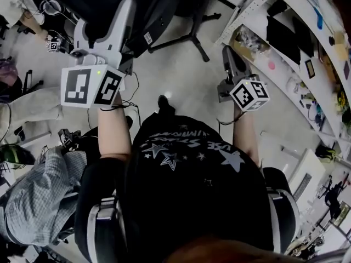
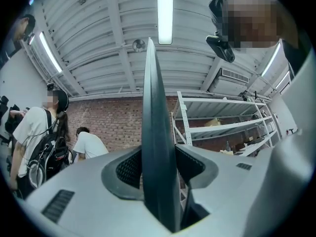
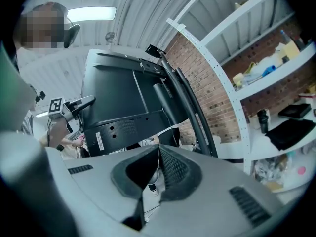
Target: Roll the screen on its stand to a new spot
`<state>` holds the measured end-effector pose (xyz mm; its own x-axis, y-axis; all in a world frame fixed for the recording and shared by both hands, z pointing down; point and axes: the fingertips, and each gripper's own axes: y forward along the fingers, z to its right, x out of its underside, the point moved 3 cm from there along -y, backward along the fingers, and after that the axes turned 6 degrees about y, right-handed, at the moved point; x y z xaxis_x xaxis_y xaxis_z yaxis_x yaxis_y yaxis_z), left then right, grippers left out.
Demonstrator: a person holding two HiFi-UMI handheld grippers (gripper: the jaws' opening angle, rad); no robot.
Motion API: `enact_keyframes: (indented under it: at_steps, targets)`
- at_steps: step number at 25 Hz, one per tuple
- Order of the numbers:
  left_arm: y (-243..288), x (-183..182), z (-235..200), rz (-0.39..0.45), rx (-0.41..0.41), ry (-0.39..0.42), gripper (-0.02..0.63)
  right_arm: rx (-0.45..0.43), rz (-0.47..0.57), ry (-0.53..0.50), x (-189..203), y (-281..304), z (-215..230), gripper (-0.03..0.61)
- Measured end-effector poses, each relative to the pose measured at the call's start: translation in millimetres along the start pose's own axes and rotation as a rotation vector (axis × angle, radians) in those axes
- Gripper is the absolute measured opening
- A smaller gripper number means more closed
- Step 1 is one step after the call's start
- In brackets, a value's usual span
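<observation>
Screen point(image 2: 157, 132) seen edge-on, pinched between fingers point(image 2: 129, 169) of left gripper point(image 2: 158, 177) (thin dark panel filling the gap), upright on its stand point(image 1: 192, 37) beside shelving point(image 1: 285, 32); right gripper point(image 3: 150, 172) fingers point(image 3: 174, 169) spread, empty, facing the screen's back.

Cluttered white shelving point(image 2: 227, 127) against brick wall point(image 2: 113, 117).

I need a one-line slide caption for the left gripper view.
Left gripper closed on the screen, seen edge-on, with a brick wall and white shelves behind.
</observation>
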<state>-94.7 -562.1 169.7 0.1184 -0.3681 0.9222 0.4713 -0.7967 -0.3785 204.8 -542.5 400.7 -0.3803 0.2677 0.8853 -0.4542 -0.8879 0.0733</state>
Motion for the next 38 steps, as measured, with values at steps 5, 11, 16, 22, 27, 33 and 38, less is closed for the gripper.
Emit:
enact_keyframes:
  at_steps: [5, 11, 16, 22, 27, 33, 38]
  targets:
    - [-23.0, -5.5, 26.0, -0.012, -0.002, 0.004, 0.214, -0.01, 0.007, -0.005, 4.0, -37.3, 2.9, 0.008]
    - [-51.7, -15.5, 54.3, -0.013, -0.009, 0.016, 0.215, -0.034, -0.004, -0.025, 14.9, -76.2, -4.4, 0.008]
    - [-82.8, -16.7, 78.7, -0.005, -0.01, 0.019, 0.215, -0.065, -0.013, -0.051, 29.4, -106.3, -8.3, 0.008]
    - [-87.5, -27.0, 109.8, -0.011, -0.006, 0.014, 0.215, -0.103, -0.008, -0.057, 25.8, -120.4, -26.3, 0.008]
    - [-100.8, -34.7, 124.4, -0.017, -0.023, 0.009, 0.213, -0.157, 0.018, -0.066, 15.4, -136.4, -53.0, 0.008]
    - [-132.6, -48.5, 126.7, -0.017, -0.018, 0.001, 0.212, -0.172, 0.068, -0.073, 12.0, -157.5, -84.9, 0.008]
    - [-160.4, -58.1, 140.4, -0.022, -0.002, 0.011, 0.212, -0.158, 0.092, -0.059, 19.7, -169.7, -101.3, 0.008]
